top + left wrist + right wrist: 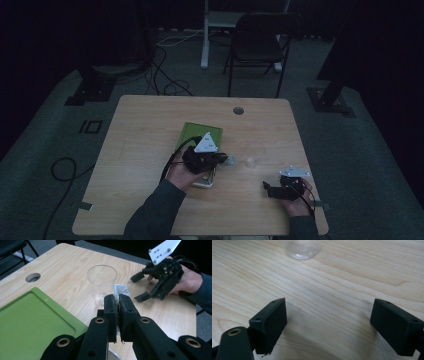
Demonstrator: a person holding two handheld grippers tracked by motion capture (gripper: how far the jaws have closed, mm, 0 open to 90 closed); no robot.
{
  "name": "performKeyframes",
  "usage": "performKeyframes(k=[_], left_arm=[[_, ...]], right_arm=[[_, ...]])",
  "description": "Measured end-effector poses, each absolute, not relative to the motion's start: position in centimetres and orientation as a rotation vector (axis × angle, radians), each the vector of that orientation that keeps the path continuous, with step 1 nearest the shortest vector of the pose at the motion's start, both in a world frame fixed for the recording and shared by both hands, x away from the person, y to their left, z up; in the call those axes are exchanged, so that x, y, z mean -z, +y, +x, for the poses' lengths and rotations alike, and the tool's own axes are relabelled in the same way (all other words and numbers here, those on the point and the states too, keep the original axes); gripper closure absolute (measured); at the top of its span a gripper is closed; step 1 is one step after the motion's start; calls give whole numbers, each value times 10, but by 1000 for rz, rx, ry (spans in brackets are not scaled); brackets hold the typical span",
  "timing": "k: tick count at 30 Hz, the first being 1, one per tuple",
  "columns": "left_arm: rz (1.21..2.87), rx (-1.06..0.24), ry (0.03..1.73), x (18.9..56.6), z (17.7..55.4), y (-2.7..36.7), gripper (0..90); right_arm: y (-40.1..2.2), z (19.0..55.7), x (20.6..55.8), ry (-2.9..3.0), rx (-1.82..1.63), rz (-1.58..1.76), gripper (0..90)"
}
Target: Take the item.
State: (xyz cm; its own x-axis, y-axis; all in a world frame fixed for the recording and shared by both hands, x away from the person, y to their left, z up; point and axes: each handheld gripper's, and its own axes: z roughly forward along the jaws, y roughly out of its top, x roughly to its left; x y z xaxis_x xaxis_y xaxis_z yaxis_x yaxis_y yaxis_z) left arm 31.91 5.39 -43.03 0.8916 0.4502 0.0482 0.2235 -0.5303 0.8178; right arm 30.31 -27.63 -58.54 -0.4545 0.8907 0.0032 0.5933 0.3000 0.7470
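My left gripper (223, 160) (118, 298) is shut on a small silvery packet (120, 289) (230, 160), whose top sticks up past the pads. It hovers by the right edge of a green tray (192, 131) (30, 320) and points toward a clear plastic cup (253, 152) (102, 277) that stands upright on the table just beyond the packet. My right gripper (270, 190) (139, 287) (329, 325) rests low near the table's front right, open, with only bare wood between its jaws. The cup's base (302, 248) lies ahead of it.
The wooden table (150, 115) has a round cable hole (238, 110) (33, 277) near its far edge. A black chair (260, 40) stands on the floor beyond the table, and cables (165, 75) trail across the floor at the far left.
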Motion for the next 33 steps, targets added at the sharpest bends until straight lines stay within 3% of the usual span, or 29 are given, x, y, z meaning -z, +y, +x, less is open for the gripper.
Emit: performKeyframes(k=[33], left_arm=[[2156,-301,477,428,353,19,868]], right_arm=[[-276,303,585,2159,-972,1323,134]])
